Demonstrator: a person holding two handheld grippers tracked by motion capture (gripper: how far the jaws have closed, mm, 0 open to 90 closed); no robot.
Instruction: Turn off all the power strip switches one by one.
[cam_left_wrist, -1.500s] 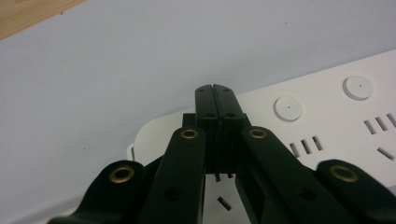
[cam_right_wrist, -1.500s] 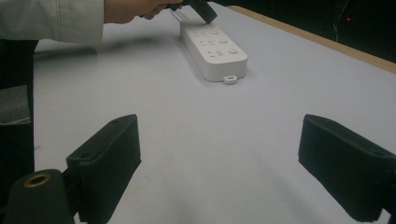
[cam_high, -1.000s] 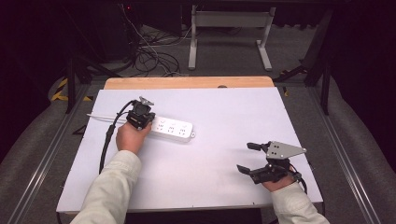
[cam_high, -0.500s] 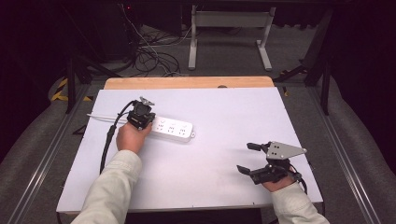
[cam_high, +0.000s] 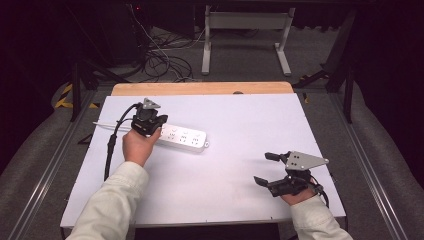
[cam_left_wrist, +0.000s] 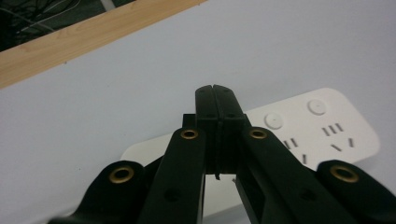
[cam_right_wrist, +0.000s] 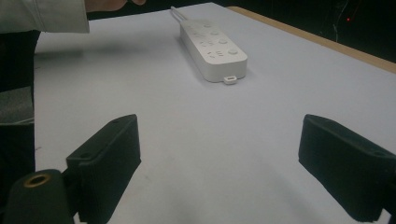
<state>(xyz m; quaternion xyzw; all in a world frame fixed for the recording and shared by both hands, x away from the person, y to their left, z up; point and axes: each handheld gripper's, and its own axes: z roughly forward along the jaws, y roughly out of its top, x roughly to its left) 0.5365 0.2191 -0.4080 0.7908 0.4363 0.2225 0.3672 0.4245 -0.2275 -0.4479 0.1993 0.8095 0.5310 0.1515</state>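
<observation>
Power strip (cam_high: 182, 137) lies left of centre, on white table (cam_high: 240, 150). Left gripper (cam_high: 148, 119) over strip's left end, jaws pressed together (nothing between). Right gripper (cam_high: 268, 169), lower right, jaws wide apart.

Left gripper (cam_high: 148, 119) held forward at the far left, jaws pressed flat together with no gap. Left hand (cam_high: 137, 145) wrapped around its handle, pale sleeve (cam_high: 112, 202) reaching in from below. Right gripper (cam_high: 267, 169) low at the near right, pointing left, jaws spread wide apart.
</observation>
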